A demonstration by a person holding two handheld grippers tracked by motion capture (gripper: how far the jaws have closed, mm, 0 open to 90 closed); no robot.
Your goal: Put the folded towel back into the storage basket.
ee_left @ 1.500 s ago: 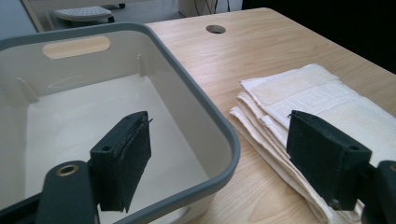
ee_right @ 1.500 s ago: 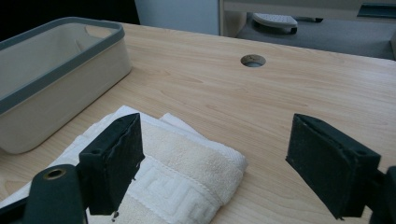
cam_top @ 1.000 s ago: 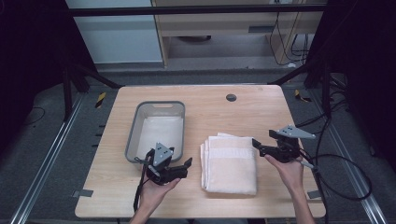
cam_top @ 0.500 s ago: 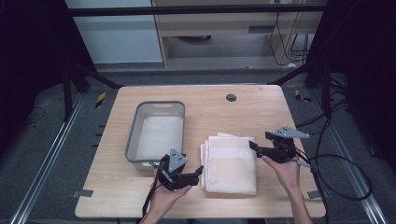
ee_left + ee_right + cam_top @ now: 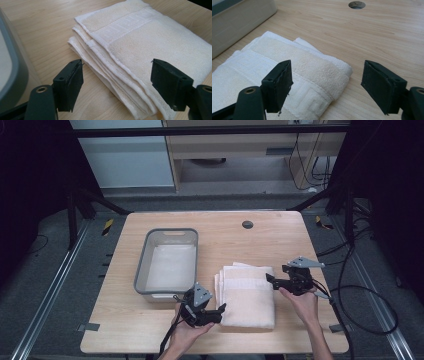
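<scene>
From the high view, a folded cream towel point(image 5: 248, 296) lies on the bench point(image 5: 220, 230) toward its near edge, a little right of the middle. A grey tub point(image 5: 167, 261) stands just to the towel's left, nearer the left edge, and a round hole point(image 5: 247, 224) sits in the bench top toward the far edge. The left gripper point(image 5: 220, 310) is at the towel's near left corner, and the right gripper point(image 5: 270, 279) is at the towel's right edge, near its far corner. Both point inward at the cloth.

In the left gripper view, the left gripper point(image 5: 116, 82) has its jaws wide apart and they have just been closing a little; the stacked folds of the towel point(image 5: 150, 42) run between them, with no pad pressing on the cloth.

In the right gripper view, the right gripper point(image 5: 327, 85) also stands wide, its jaws having just been closing slightly. The towel's corner point(image 5: 312, 67) lies between them, untouched. The tub's wall point(image 5: 239, 22) rises at the far left.
</scene>
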